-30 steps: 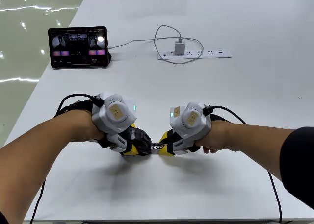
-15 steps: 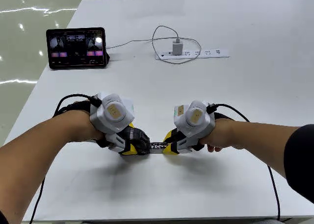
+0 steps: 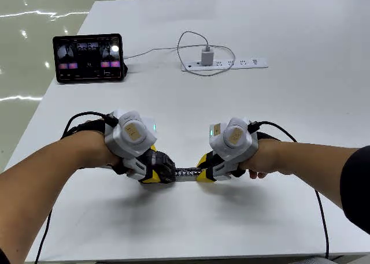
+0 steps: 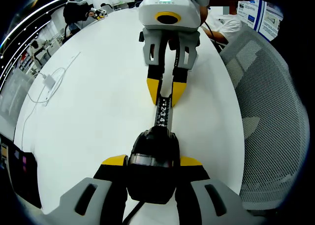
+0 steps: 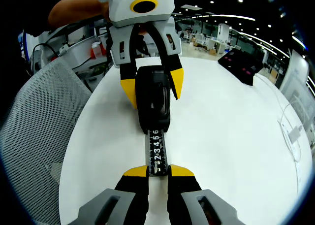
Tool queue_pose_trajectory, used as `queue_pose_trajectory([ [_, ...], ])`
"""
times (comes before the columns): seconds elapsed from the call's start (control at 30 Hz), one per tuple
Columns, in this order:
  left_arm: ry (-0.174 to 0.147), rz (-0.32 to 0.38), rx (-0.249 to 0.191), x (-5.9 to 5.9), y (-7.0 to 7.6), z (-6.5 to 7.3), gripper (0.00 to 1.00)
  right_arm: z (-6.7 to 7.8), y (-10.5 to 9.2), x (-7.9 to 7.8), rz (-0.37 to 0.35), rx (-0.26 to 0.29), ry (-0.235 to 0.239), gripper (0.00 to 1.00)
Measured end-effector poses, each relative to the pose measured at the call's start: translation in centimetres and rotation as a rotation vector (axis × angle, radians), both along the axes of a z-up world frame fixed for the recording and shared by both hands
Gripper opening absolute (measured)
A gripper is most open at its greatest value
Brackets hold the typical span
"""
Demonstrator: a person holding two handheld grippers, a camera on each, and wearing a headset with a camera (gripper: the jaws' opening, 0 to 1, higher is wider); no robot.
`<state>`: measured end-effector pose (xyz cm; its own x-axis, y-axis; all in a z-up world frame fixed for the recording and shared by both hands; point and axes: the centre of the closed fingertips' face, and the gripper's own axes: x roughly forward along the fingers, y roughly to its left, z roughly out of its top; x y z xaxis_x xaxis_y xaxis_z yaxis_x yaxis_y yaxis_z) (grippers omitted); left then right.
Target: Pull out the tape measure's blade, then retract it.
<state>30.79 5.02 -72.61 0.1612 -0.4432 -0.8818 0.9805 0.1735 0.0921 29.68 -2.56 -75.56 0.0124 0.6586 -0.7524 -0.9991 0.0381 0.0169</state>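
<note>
Your right gripper (image 3: 203,175) has drawn more blade (image 3: 185,173) out, away from your left gripper (image 3: 155,174). Right clenches the blade tip; left grasps the case (image 3: 163,166).

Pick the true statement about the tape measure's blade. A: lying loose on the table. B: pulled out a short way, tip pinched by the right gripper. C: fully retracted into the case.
B: the numbered blade spans from the black case, clamped by the left gripper, to the right gripper's shut jaws.
</note>
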Motion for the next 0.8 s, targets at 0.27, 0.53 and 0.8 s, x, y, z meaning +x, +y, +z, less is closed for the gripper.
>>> queue_pose_trajectory([
  [0.27, -0.002, 0.003, -0.002, 0.0, 0.0, 0.0, 0.32, -0.1, -0.7, -0.1, 0.007, -0.008, -0.008, 0.10],
  [0.53, -0.001, 0.004, -0.002, 0.1, 0.0, -0.1, 0.32, -0.1, -1.4, 0.0, 0.006, -0.016, -0.005, 0.10],
  [0.8, -0.003, 0.006, -0.005, 0.1, -0.1, 0.0, 0.32, 0.1, -2.1, -0.1, 0.002, -0.022, 0.000, 0.10],
])
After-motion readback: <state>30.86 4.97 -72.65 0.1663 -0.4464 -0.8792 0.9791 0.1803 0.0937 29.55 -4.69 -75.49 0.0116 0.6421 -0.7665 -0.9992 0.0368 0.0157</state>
